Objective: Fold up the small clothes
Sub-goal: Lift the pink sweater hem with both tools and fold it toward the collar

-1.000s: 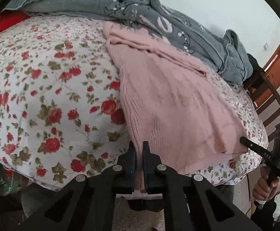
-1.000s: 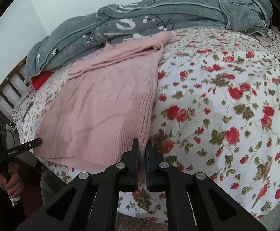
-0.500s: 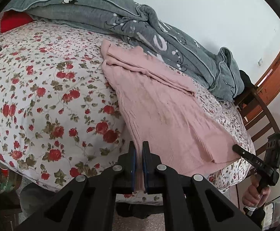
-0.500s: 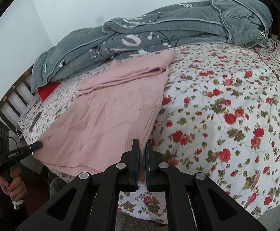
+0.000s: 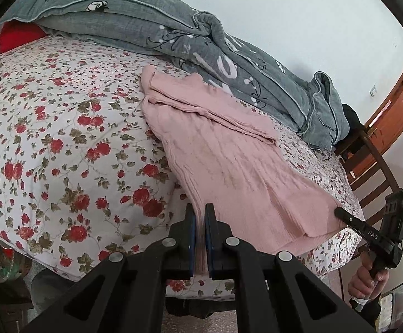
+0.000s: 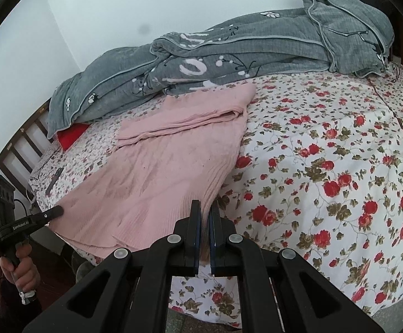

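- Two hand-held grippers pinch the near hem of a pink knit sweater: the left hand-held gripper has its jaws nearly together with pink fabric clamped between the blue pads, at the hem's left corner.
- At the hem's other corner, the right hand-held gripper is likewise closed down on a fold of the same cloth.
- Each wrist view shows the opposite gripper at the far side of the hem, its black tip touching the fabric, with the person's hand around the grip.
- Stretching away from the hem, the pink sweater lies flat on the bed, on a white sheet with red roses; a sleeve is folded across its far end.
- Farther back, a crumpled grey quilt runs along the wall, touching the sweater's far edge.
- A red pillow peeks from under the quilt.
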